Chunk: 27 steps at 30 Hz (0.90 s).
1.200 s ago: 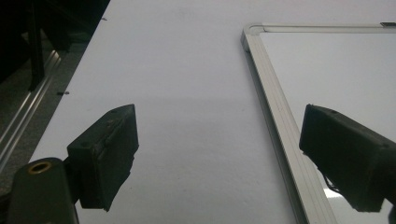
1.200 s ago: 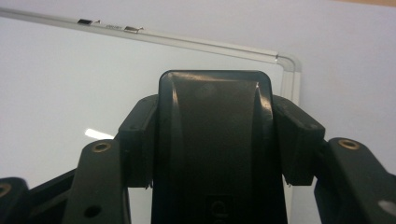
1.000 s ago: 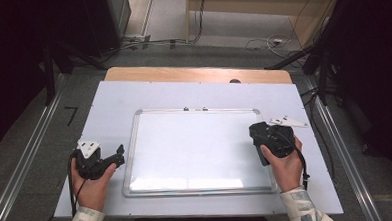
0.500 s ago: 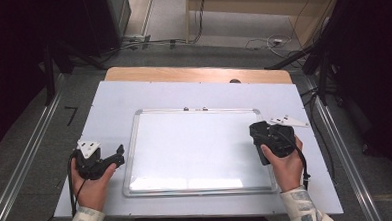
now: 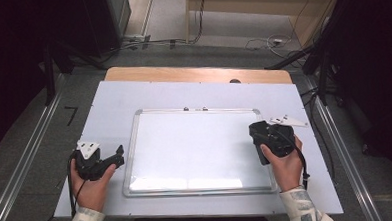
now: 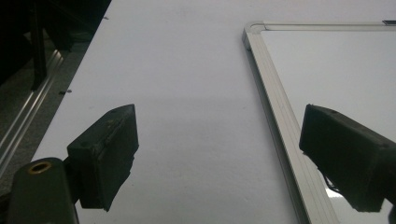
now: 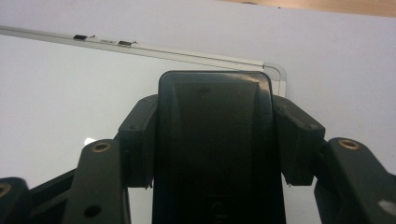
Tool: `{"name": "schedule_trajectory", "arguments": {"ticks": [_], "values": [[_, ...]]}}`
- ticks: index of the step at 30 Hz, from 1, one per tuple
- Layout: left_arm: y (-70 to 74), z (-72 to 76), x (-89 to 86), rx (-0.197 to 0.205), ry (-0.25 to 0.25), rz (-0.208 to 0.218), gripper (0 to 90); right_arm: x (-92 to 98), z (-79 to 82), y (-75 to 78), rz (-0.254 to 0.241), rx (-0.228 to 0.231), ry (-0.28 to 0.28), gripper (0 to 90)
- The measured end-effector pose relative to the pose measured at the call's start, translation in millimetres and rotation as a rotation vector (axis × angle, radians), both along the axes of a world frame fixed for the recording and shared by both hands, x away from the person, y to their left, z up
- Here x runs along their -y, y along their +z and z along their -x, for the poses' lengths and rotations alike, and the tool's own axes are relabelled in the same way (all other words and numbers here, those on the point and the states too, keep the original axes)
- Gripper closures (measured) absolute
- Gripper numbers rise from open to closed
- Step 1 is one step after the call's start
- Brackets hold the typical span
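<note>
A white whiteboard (image 5: 195,145) with a silver frame lies flat in the middle of the table. My right gripper (image 5: 259,133) hovers over its right edge, shut on a black block-shaped eraser (image 5: 258,147). In the right gripper view both pads press the sides of the eraser (image 7: 214,107), with the whiteboard (image 7: 60,88) below. My left gripper (image 5: 118,156) rests left of the board, open. In the left gripper view its fingers (image 6: 105,154) stand wide apart over bare table beside the frame of the whiteboard (image 6: 280,121).
The table is covered with a white sheet (image 5: 108,104), and a wooden strip (image 5: 192,74) runs along its far edge. Metal rails (image 5: 31,157) flank the table on both sides. Cables (image 5: 261,41) lie on the floor beyond.
</note>
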State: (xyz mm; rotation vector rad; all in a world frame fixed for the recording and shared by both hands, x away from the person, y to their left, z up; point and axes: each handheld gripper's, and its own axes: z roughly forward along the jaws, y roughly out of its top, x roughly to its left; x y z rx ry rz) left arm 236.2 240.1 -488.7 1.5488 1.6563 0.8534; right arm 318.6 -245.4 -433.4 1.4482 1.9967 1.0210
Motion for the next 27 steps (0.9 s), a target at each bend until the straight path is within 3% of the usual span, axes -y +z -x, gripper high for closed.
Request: {"name": "schedule_trajectory", "arguments": {"ticks": [12,27], "values": [[-0.1,-0.1,-0.7,0.000,-0.003,0.006,12.4,-6.2,-16.0,-2.9,0.000,-0.009,-0.040,39.0],[0.5,0.5,-1.6,0.006,-0.003,0.012,12.4,-23.6,-66.9,-10.8,0.031,-0.063,-0.188,39.0]]}}
